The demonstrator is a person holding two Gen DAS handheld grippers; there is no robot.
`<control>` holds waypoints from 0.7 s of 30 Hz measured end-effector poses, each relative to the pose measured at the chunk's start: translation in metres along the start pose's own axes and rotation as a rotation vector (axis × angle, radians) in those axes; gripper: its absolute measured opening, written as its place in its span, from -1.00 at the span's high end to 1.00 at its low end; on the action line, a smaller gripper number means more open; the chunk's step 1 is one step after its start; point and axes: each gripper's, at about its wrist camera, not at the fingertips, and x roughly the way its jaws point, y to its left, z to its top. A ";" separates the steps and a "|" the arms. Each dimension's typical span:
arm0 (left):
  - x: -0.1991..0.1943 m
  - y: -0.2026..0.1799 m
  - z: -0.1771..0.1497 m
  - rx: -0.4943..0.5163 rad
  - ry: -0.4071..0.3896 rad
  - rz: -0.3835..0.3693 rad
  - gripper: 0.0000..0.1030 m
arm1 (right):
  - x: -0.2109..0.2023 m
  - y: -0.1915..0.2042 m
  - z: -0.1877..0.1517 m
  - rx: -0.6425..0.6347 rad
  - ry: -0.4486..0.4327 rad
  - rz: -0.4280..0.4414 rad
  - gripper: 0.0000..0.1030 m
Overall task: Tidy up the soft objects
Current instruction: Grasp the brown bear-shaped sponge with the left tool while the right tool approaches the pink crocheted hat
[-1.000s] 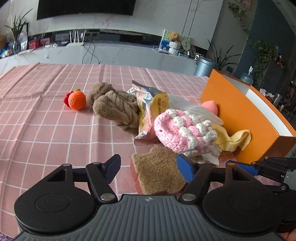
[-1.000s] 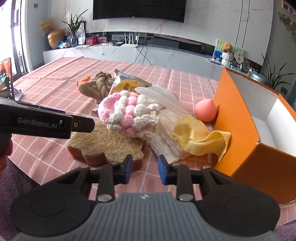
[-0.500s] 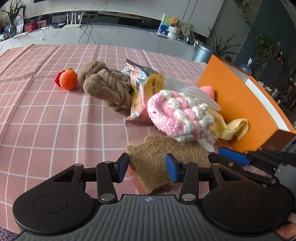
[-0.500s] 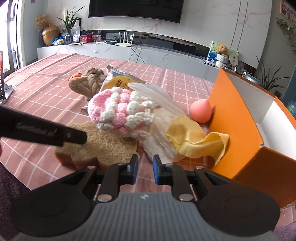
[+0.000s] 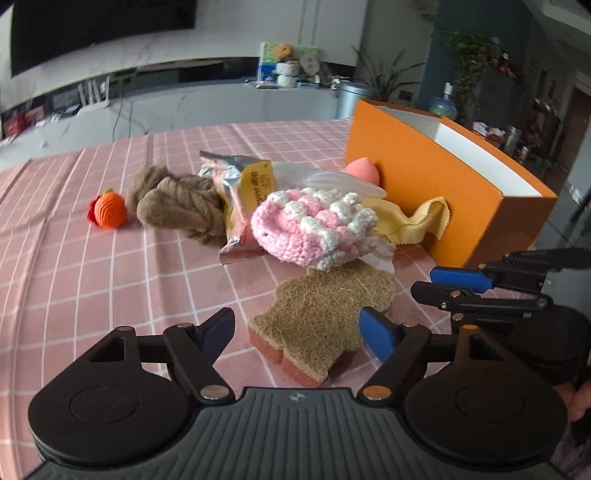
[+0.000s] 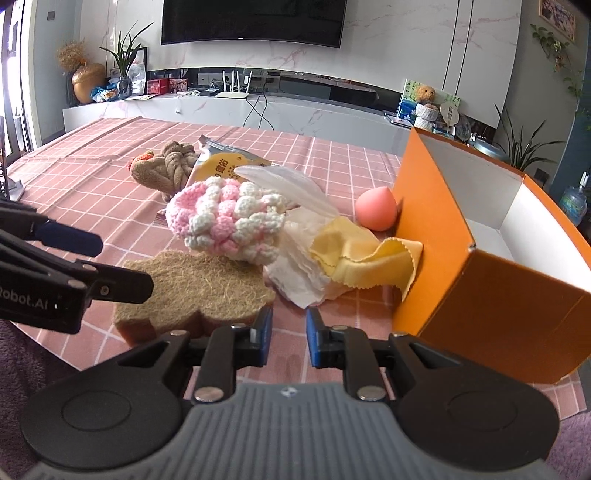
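Left wrist: crochet orange (image 5: 109,213) clear; right wrist: box (image 6: 517,236) interior.

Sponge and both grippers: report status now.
Left gripper open, straddling the brown sponge, not clamped. Right gripper nearly closed, empty. Pink crochet piece overlaps the sponge's far edge.

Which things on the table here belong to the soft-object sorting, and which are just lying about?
Belongs to the job:
sponge
knitted hat
yellow cloth
brown plush
crochet orange
pink puff
orange box

Just lying about:
snack packet
plastic bag
router
television
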 end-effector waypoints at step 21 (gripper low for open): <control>0.047 -0.015 -0.008 0.373 0.047 -0.054 -1.00 | 0.024 0.001 -0.003 0.037 0.064 0.067 0.53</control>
